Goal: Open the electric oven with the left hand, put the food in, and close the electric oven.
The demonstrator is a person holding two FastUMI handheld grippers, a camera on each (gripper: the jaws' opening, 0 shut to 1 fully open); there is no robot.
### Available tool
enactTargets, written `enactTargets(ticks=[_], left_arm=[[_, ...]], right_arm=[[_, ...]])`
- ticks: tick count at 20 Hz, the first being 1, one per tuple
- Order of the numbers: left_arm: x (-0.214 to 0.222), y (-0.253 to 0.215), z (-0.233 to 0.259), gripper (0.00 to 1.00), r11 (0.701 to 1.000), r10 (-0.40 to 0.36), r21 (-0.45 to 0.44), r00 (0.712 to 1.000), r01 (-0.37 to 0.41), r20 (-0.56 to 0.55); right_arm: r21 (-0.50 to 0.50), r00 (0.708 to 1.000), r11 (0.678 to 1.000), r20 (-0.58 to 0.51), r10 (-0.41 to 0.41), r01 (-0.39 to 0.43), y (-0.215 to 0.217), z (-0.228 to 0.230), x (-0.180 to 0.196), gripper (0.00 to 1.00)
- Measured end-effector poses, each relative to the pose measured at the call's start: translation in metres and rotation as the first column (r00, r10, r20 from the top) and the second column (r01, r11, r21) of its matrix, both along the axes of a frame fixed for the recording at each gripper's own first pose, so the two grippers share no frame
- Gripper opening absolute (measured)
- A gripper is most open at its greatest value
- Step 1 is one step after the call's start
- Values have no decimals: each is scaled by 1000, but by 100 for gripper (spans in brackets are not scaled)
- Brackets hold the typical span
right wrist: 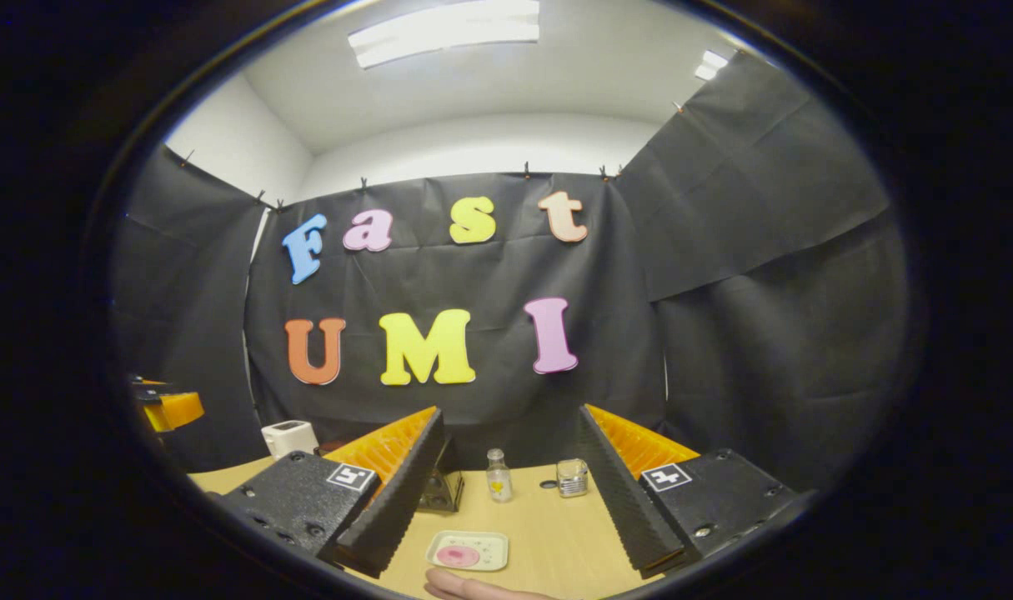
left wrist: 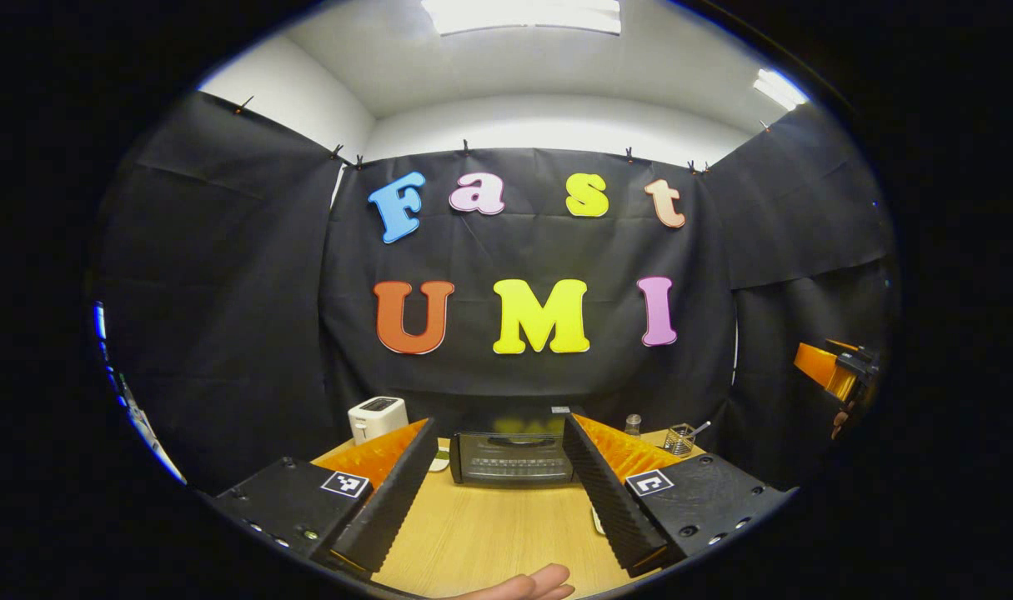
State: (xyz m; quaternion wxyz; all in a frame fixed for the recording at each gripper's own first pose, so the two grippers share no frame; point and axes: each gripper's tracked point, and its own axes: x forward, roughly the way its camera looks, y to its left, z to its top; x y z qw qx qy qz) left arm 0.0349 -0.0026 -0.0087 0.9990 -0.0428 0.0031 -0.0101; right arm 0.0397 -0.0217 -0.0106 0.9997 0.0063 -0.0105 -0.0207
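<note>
Left gripper view, left to right: toaster [left wrist: 378, 417] at the table's [left wrist: 506, 533] back left, then the oven [left wrist: 514, 458] dead centre at the back, door closed, framed between the left gripper's [left wrist: 499, 479] spread fingers, nothing held. Wire cup [left wrist: 679, 438] sits right of the oven. Far right, the right gripper [left wrist: 835, 371] hangs well above the table.

Right gripper view: the oven's corner [right wrist: 441, 492] peeks out behind the left finger. The food [right wrist: 458, 556], a pink round piece, sits on a small tray [right wrist: 468, 551] near the front edge, between the right gripper's [right wrist: 506, 492] released fingers. Bottle [right wrist: 498, 476] and jar [right wrist: 571, 477] stand behind it.

Handling guess: the door is likely stiff on a bottom hinge, so hook the top handle bar and pull down. The tray looks light, rigid and possibly slick; pinch a rim edge, keep it level so the food doesn't slide.
</note>
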Motion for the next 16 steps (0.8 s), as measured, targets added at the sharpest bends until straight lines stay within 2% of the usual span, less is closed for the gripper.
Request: enactTargets(ticks=[3, 8, 10, 12, 15, 16], left_arm=[[20, 3, -6, 96, 1000, -10, -13, 1000, 10, -21], [82, 6, -15, 96, 999, 6, 41, 999, -4, -43], [114, -7, -25, 96, 999, -26, 43, 998, 29, -59], [150, -23, -41, 95, 997, -73, 0, 993, 73, -97], [206, -47, -75, 95, 989, -146, -54, 972, 139, -182], [223, -50, -86, 96, 990, -143, -51, 969, 135, -202]], right_arm=[[20, 1000, 1000, 14, -7, 6, -3, -2, 12, 100], [19, 999, 1000, 44, 18, -19, -5, -3, 33, 100], [6, 999, 1000, 42, 19, -19, -7, -6, 42, 100], [-4, 999, 1000, 33, 25, -25, -9, -12, 51, 100], [-12, 999, 999, 11, 33, -33, -16, -22, 63, 100], [-18, 999, 999, 6, 31, -31, -20, -24, 67, 100]])
